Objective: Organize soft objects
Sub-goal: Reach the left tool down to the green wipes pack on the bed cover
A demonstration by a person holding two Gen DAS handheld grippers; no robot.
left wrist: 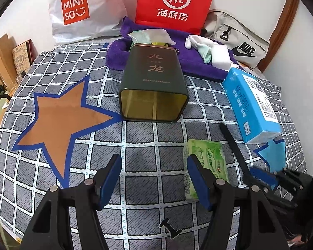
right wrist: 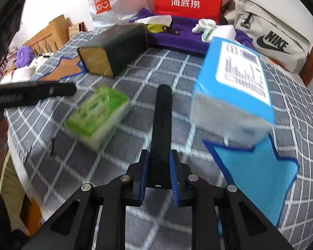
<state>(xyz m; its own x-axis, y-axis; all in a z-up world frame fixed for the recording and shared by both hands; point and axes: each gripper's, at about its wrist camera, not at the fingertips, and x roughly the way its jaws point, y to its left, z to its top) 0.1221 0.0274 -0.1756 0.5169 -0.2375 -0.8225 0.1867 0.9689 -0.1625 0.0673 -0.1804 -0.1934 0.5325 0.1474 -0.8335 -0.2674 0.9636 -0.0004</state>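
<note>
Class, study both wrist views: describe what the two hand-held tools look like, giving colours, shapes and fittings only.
The left tool and the right tool are built alike: matte black angular arms with triangular cut-outs, joined by round silver pivot pins. Each finger ends in a flat blue pad; the right tool's pads show fine ribbing. No cables, sleeves or markings are visible on either.

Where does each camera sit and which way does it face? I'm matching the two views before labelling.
Left wrist: on the left gripper, angled down at the checked cloth and dark tin; its open fingers show, the right gripper at the edge.
Right wrist: on the right gripper, looking along the black strap it clamps.
Shared: tin, green tissue pack, blue tissue pack, red bag.
</note>
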